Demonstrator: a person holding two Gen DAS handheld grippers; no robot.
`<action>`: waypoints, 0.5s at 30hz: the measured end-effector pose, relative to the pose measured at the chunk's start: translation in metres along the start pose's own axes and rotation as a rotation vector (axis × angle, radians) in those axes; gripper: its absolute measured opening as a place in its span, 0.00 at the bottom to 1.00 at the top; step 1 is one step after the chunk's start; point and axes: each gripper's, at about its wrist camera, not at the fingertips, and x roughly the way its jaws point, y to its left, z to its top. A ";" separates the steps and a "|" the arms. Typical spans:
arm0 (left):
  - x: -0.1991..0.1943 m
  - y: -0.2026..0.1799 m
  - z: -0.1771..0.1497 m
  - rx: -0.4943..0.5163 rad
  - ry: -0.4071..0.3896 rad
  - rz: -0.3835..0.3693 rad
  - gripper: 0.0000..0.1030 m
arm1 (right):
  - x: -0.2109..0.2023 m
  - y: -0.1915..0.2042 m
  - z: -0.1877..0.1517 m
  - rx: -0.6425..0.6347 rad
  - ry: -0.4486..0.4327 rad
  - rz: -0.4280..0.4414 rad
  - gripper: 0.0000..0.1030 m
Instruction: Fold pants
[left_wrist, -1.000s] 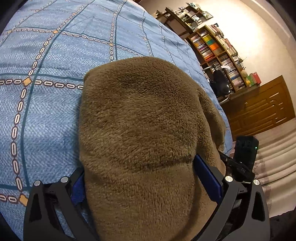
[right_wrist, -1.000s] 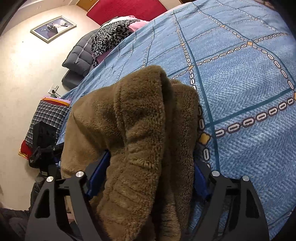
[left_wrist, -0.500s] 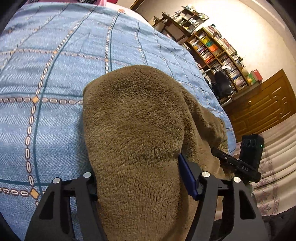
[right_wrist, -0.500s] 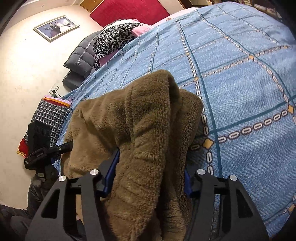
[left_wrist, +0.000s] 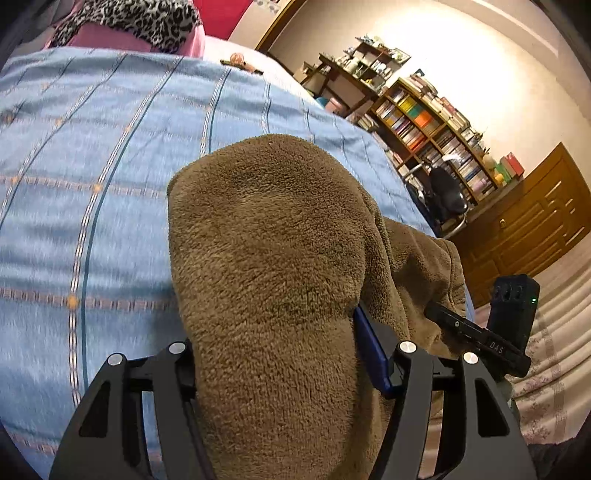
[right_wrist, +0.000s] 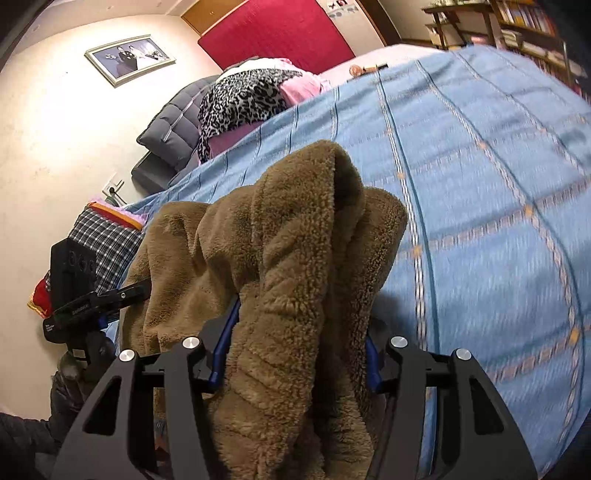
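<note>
Both our grippers, left (left_wrist: 273, 354) and right (right_wrist: 295, 343), clamp bunched pants (left_wrist: 266, 258) over the bedspread (left_wrist: 92, 166), hiding our fingertips; bookshelves (left_wrist: 424, 125) beyond.

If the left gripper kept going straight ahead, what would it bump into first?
Probably the blue checked bedspread. The left gripper is shut on the fuzzy brown fleece pants, which already fill its front; depth beyond is unclear.

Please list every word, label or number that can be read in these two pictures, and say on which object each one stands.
"DAS": on the black bar of the right gripper, seen in the left wrist view.
White lettering on the left gripper, in the right wrist view: too small to read.
Book spines on the bookshelf: too small to read.
The pants and the bedspread bear no text.
</note>
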 end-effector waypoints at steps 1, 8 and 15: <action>0.003 -0.001 0.007 0.003 -0.008 0.001 0.62 | 0.002 -0.001 0.010 -0.003 -0.011 -0.005 0.54; 0.028 -0.005 0.050 0.018 -0.033 0.008 0.62 | 0.016 -0.009 0.057 -0.020 -0.051 -0.027 0.54; 0.055 -0.007 0.078 0.047 -0.046 0.047 0.62 | 0.038 -0.028 0.084 -0.005 -0.047 -0.050 0.54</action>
